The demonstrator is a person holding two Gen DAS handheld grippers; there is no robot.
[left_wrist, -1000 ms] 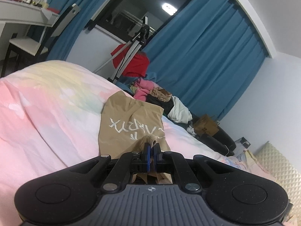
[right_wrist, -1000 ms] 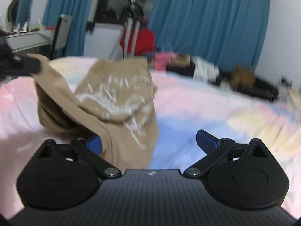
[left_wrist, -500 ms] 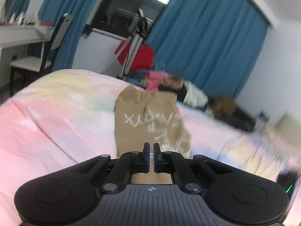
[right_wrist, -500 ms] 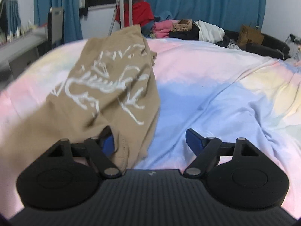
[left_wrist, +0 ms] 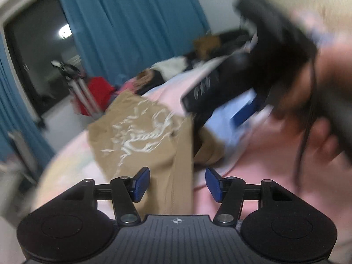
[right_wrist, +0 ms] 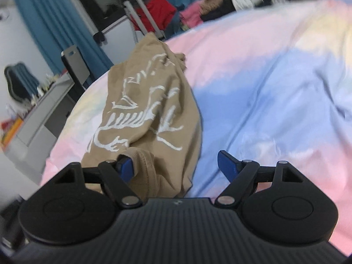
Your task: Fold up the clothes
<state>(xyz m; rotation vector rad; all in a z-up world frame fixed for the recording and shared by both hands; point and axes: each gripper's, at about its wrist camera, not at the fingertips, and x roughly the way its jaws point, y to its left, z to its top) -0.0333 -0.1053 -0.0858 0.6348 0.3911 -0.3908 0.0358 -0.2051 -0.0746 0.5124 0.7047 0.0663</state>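
Gaping wide, both tools (left_wrist: pixel 177 183) (right_wrist: pixel 175 166) straddle the tan shirt (right_wrist: pixel 149 114).

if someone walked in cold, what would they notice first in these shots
First, the tan shirt with white scrawled lettering, lying rumpled on the pastel pink and blue bedsheet. Next, both sets of tongs, left and right, stand open over the shirt's near end, with the ribbed collar against one right finger. Behind are blue curtains and a heap of clothes at the bed's far edge.
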